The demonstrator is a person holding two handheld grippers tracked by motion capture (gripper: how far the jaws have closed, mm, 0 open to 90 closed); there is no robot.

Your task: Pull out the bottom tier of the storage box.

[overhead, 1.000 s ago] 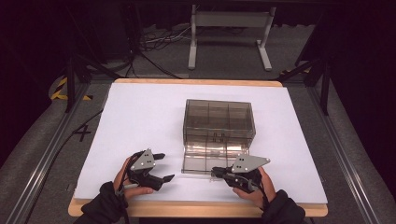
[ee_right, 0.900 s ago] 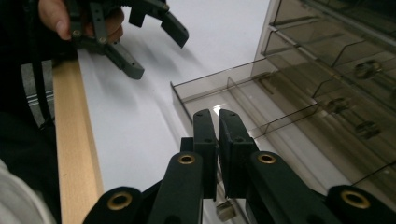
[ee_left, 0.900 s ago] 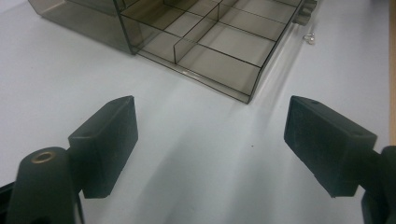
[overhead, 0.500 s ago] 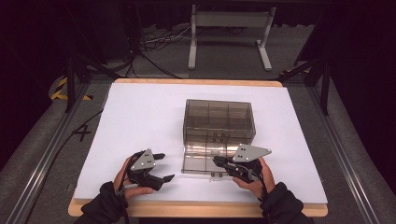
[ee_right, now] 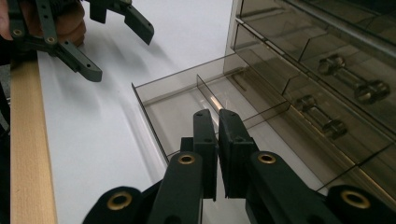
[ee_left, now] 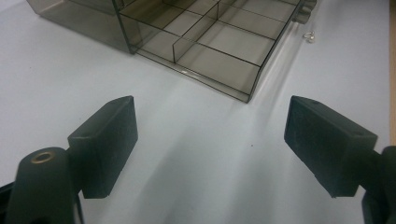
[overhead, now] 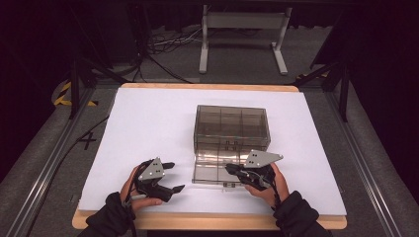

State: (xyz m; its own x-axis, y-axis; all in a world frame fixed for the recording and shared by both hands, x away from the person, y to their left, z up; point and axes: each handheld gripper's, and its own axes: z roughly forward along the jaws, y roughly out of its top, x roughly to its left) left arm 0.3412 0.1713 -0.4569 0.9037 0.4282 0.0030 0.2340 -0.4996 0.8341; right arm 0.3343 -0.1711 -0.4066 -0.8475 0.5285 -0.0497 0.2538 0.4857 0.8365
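A smoky clear drawer cabinet (overhead: 232,126) stands mid-table on the white sheet. Its bottom drawer (overhead: 212,170) is pulled out toward me and looks empty, with dividers inside (ee_left: 210,46). My right gripper (overhead: 230,169) points left over the drawer's right half. In the right gripper view its jaws (ee_right: 217,114) are shut, tips just above an inner divider of the drawer (ee_right: 177,112); I cannot tell whether they pinch it. My left gripper (overhead: 175,177) rests on the sheet left of the drawer, jaws wide open and empty (ee_left: 210,140).
The table's wooden front edge (overhead: 207,221) runs just below both hands. A small clear bit (ee_left: 308,36) lies on the sheet by the drawer's front corner. Upper drawers of the cabinet (ee_right: 327,46) are closed. A metal stand (overhead: 242,34) sits on the floor beyond the table.
My right gripper has shifted slightly up the picture and left, further over the open drawer. The left gripper and the drawer have stayed put.
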